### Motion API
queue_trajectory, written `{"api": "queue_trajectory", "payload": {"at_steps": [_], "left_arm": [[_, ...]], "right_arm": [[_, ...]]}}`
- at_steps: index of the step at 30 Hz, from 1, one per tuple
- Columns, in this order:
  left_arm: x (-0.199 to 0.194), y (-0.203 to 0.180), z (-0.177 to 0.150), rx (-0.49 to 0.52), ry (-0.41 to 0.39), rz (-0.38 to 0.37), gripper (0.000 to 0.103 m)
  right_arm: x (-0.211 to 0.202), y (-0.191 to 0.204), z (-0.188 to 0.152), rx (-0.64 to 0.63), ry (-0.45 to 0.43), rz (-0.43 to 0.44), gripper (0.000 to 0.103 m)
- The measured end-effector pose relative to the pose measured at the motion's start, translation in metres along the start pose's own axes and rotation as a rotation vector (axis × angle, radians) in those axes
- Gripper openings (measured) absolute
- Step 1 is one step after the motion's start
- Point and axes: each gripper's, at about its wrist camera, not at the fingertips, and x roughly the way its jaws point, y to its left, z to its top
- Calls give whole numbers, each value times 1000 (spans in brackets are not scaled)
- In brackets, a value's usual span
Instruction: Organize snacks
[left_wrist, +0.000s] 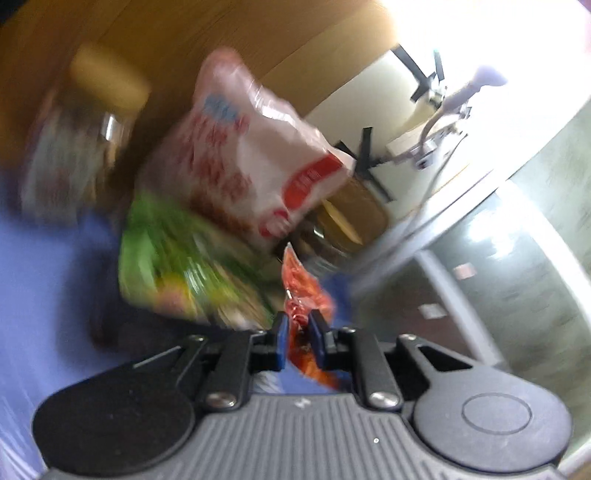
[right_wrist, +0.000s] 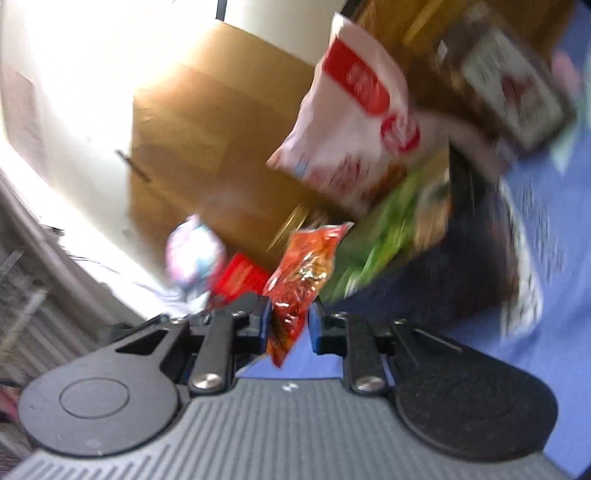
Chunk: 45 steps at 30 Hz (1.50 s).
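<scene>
Both views are tilted and blurred. My left gripper (left_wrist: 298, 321) is shut on a small orange-red snack packet (left_wrist: 303, 291), held above the blue cloth. My right gripper (right_wrist: 287, 314) is shut on another orange-red snack packet (right_wrist: 306, 269). Ahead of both stand a white-and-red snack bag (left_wrist: 243, 158), which also shows in the right wrist view (right_wrist: 354, 125), and a green snack bag (left_wrist: 177, 258) leaning below it, seen in the right wrist view too (right_wrist: 380, 236).
A glass jar with a tan lid (left_wrist: 85, 122) stands left of the bags; a labelled jar (right_wrist: 506, 88) shows at right. A brown cardboard box (right_wrist: 207, 155) stands behind. A red packet (right_wrist: 242, 277) and a pale wrapped item (right_wrist: 194, 254) lie nearby. Blue cloth (left_wrist: 44, 295) covers the table.
</scene>
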Motion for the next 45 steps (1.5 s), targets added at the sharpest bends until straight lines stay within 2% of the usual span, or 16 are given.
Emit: {"api": "queue_trajectory", "payload": {"at_steps": [2, 4, 6, 7, 12, 15, 16, 20, 25, 27, 28, 29, 34, 39, 45], "left_arm": [[14, -12, 9, 128, -19, 141, 17], [34, -20, 10, 263, -25, 307, 23], [49, -22, 5, 354, -16, 449, 25], [50, -20, 3, 370, -14, 463, 25], [30, -25, -13, 385, -72, 471, 33], [16, -39, -26, 390, -83, 455, 33], [10, -45, -34, 401, -90, 447, 36], [-8, -67, -72, 453, -101, 410, 52], [-20, -84, -115, 465, -49, 389, 63], [-28, -89, -128, 470, -53, 394, 73], [-32, -91, -132, 471, -64, 400, 86], [-37, -93, -136, 472, -80, 406, 93], [-60, -105, -148, 488, -140, 450, 103], [-71, -112, -156, 497, -161, 491, 103], [-68, -121, -168, 517, -141, 547, 103]], "right_arm": [[23, 7, 12, -99, 3, -95, 26], [49, 13, 12, -254, 21, -226, 30], [65, 16, 5, -387, 31, -375, 36], [63, 17, 0, -429, 8, -392, 35], [12, 16, -17, -373, -164, -369, 41], [-18, 18, -38, -332, -209, -362, 42], [-23, 21, -44, -321, -217, -368, 43], [-40, 29, -81, -285, -185, -433, 47], [-61, 32, -124, -225, -96, -496, 47], [-66, 37, -137, -230, -85, -510, 49], [-69, 42, -141, -239, -85, -522, 53], [-73, 47, -144, -252, -90, -531, 55], [-91, 67, -151, -280, -160, -534, 67], [-104, 80, -157, -311, -192, -507, 68], [-115, 88, -162, -333, -226, -490, 80]]}}
